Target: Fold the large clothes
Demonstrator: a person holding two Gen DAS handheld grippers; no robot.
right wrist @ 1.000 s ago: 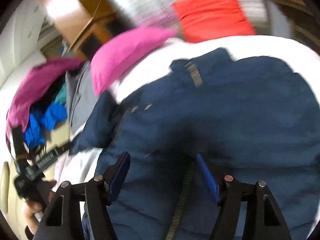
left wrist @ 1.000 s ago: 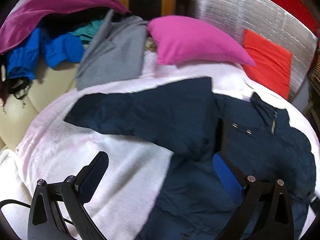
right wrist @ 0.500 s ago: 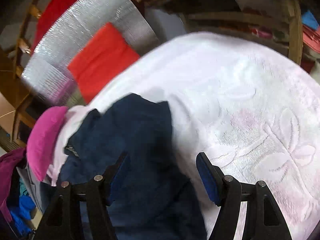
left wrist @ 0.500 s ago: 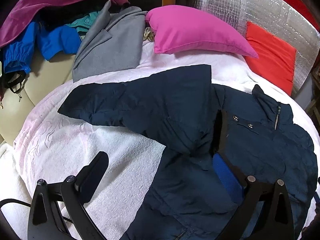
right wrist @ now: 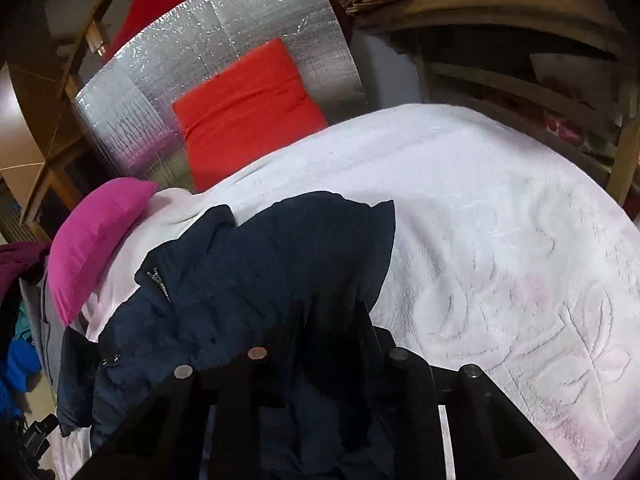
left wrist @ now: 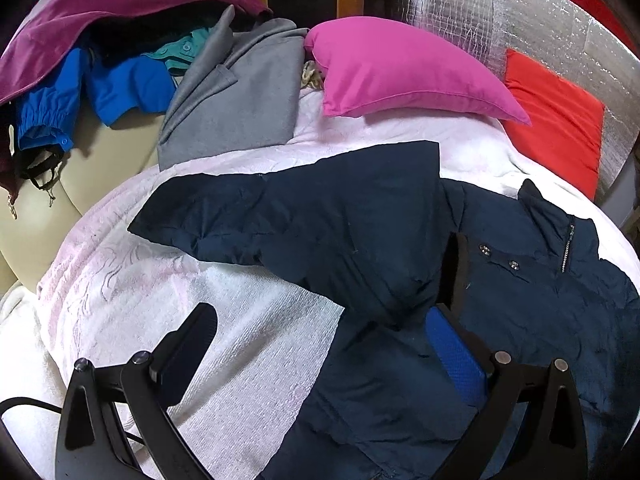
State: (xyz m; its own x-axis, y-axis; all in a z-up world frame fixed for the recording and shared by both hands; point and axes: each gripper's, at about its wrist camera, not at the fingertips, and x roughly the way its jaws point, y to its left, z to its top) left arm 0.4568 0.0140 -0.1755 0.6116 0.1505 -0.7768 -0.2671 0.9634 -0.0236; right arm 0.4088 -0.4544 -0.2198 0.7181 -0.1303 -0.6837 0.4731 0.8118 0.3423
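A navy padded jacket (left wrist: 400, 248) lies spread on the white-pink blanket (left wrist: 200, 304), one sleeve stretched out to the left, collar and zip at the right. My left gripper (left wrist: 320, 344) is open and empty, low over the jacket's left side, its right finger above the fabric. In the right wrist view the jacket (right wrist: 248, 280) lies with its other sleeve reaching right. My right gripper (right wrist: 332, 312) is shut on the jacket's fabric near that sleeve.
A pink pillow (left wrist: 400, 72) and a red cushion (left wrist: 560, 120) lie at the far side against a silver foil panel (right wrist: 224, 32). A grey coat (left wrist: 236, 96) and a heap of blue and magenta clothes (left wrist: 100, 60) sit at the left. A wooden frame (right wrist: 520, 72) runs at the right.
My right gripper has closed on the jacket after swinging toward its right sleeve. My left gripper has drifted slightly; it stays open.
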